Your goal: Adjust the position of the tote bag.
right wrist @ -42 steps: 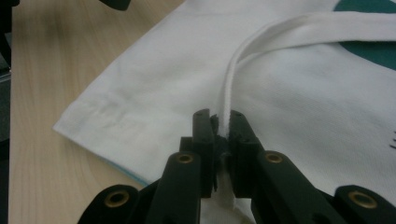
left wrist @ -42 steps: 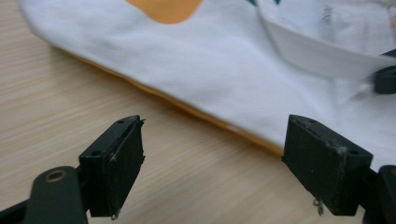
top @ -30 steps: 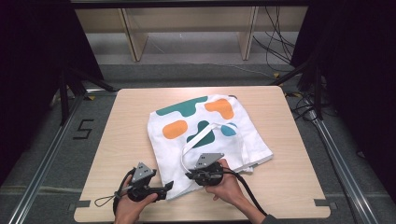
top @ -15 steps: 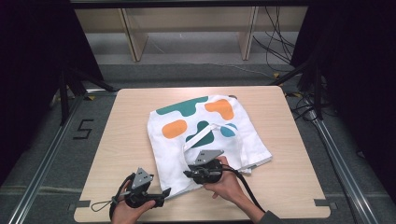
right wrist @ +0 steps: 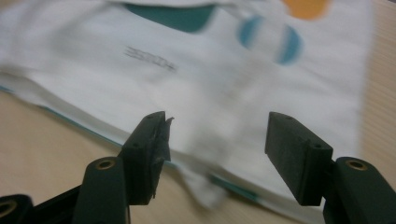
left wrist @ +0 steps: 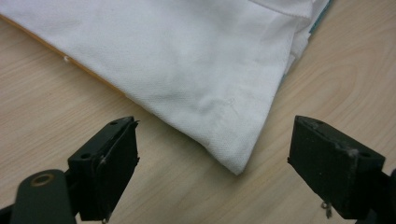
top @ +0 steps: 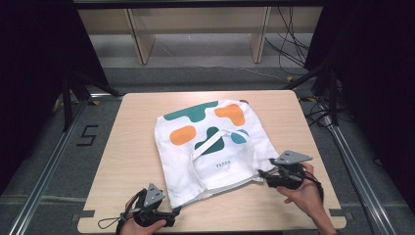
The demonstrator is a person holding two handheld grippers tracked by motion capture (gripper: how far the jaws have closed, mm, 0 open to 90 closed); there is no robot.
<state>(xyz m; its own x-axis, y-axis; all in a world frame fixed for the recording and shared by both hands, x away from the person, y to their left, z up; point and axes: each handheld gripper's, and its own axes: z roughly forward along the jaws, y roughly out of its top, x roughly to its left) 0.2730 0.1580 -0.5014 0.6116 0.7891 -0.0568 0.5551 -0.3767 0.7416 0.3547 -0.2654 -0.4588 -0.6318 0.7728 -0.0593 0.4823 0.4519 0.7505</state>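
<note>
- High view: white tote bag [top: 210, 147] w/ teal and orange blobs lies flat mid-surface [top: 132, 147], straps looped on top. Left gripper view adds the bag's plain near corner up close.
- Left gripper [left wrist: 229, 154]: jaws wide, bag corner between them, not pinched.
- Right gripper [right wrist: 215, 154]: jaws just been opening, now wide, nothing clamped; bag's hem lies beyond, blurred.
- Vs 1 s ago: right gripper went from bag's near-middle edge to its right edge [top: 266, 177]; left much the same.

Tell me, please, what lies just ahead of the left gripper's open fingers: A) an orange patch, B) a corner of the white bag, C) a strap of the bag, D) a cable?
B: in the left gripper view a corner of the white bag points toward the gap between the fingers, resting on the table.
</note>
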